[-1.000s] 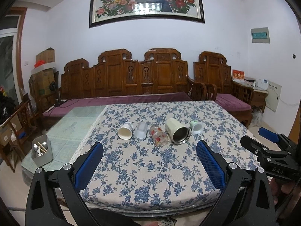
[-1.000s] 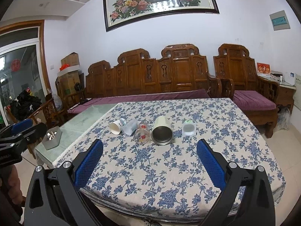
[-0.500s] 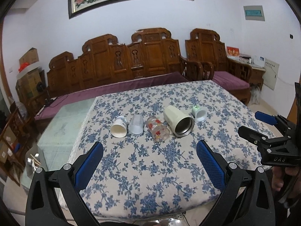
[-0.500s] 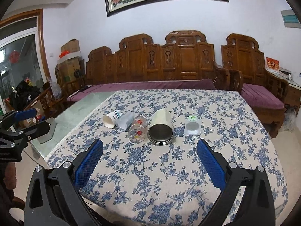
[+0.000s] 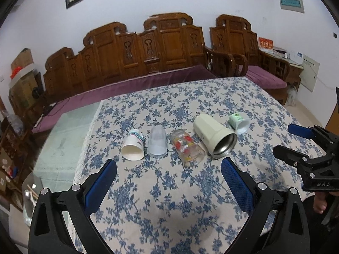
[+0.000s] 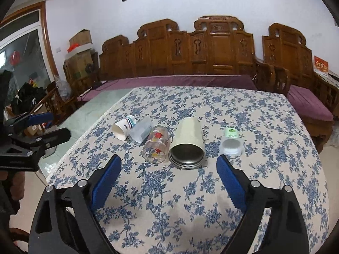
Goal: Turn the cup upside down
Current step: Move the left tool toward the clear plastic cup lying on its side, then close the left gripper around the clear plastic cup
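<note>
5 cups lie on their sides in a row on the floral tablecloth (image 5: 169, 201), mouths toward the cameras: a paper cup (image 5: 134, 147), a frosted plastic cup (image 5: 157, 141) just beside it, a flower-printed glass (image 5: 187, 147), a cream steel-lined tumbler (image 5: 215, 138) and a small green-and-white cup (image 5: 239, 122). the left gripper (image 5: 168, 170) is spread wide and holds nothing, just short of the row. the right gripper (image 6: 168, 166) is also spread wide, with nothing between its blue pads, just short of the tumbler and the glass. a carved wooden bench (image 6: 180, 50) stands behind the table.
</note>
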Motion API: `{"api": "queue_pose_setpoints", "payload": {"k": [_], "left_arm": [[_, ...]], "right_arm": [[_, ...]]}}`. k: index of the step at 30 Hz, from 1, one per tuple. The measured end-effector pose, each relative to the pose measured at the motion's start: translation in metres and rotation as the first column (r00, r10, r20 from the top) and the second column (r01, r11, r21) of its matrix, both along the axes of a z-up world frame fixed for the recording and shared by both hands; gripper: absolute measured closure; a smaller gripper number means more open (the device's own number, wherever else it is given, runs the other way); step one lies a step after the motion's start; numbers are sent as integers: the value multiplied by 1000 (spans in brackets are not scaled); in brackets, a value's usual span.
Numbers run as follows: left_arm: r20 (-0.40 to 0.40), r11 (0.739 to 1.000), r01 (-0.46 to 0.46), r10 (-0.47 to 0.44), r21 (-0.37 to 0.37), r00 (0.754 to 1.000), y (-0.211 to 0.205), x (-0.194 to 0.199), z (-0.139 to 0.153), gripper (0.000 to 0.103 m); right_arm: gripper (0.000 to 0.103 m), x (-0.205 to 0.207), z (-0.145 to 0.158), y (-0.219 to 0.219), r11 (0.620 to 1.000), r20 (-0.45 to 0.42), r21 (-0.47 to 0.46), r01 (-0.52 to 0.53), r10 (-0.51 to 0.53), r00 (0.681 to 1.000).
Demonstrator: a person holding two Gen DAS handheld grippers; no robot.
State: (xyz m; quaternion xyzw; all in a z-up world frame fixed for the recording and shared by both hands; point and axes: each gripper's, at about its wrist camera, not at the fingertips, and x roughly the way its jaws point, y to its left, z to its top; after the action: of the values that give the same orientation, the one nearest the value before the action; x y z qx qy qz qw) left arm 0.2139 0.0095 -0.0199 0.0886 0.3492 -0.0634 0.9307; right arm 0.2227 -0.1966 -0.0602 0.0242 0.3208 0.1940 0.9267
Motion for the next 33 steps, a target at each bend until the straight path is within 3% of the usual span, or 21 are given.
{"api": "queue_pose_setpoints", "payload": {"k": [9, 19, 26, 33], "left_arm": [[-117, 1000, 29, -28, 5, 993, 7, 82, -34, 21], [-255, 1000, 16, -20, -18, 967, 12, 165, -94, 33], [-325, 999, -19, 5, -40, 946, 17, 201, -130, 44], [-390, 995, -62, 27, -78, 920, 24, 228, -154, 47]], "right_arm": [[19, 44, -24, 20, 999, -79, -30, -32, 30, 996], [20, 67, -65, 34, 996, -171, -53, -65, 55, 984], [20, 69, -83, 36, 996, -212, -49, -80, 68, 975], [20, 71, -96, 33, 996, -241, -42, -75, 63, 968]]}}
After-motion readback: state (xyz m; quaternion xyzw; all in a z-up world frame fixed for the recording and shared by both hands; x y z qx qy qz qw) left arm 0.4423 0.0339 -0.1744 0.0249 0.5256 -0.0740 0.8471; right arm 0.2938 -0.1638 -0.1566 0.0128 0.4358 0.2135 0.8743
